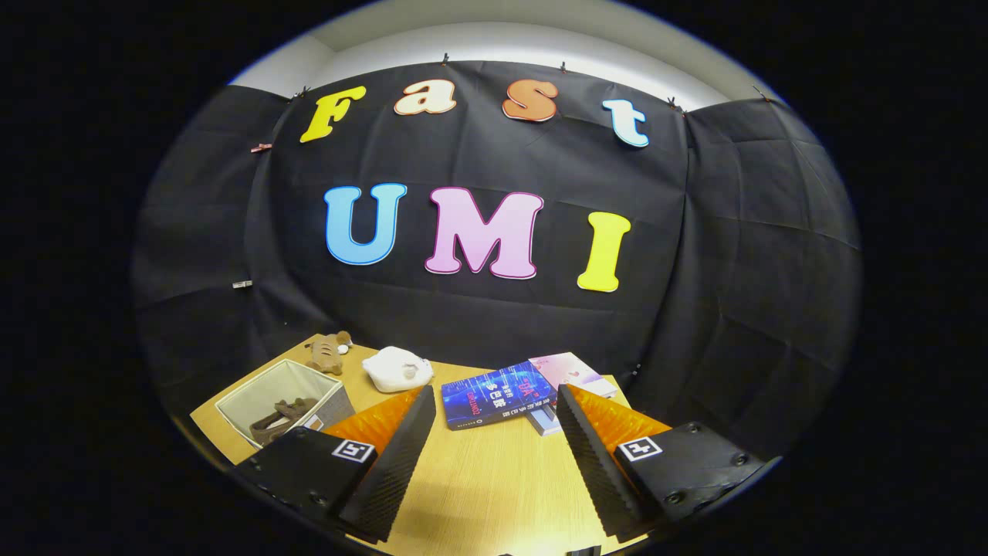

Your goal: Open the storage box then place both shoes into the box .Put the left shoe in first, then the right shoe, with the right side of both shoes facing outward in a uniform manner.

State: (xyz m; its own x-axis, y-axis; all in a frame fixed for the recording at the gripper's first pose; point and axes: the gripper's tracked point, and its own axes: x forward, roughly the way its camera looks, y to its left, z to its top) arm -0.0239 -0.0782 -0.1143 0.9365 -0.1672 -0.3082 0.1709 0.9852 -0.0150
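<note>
Gripper [494, 455] fingers spread apart, holding nothing, over bare wooden table [486, 479]; open grey fabric storage box [284, 398] at ten o'clock beside the left finger, one brown shoe [282, 417] inside, another [328, 351] beyond it.

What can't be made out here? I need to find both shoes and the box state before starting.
- Storage box, gripper view: its near corner is hidden behind one finger of the open gripper; brown thing inside too small to identify.
- Brown object on table: too small to identify.
- Lower books under blue book: mostly covered.
</note>
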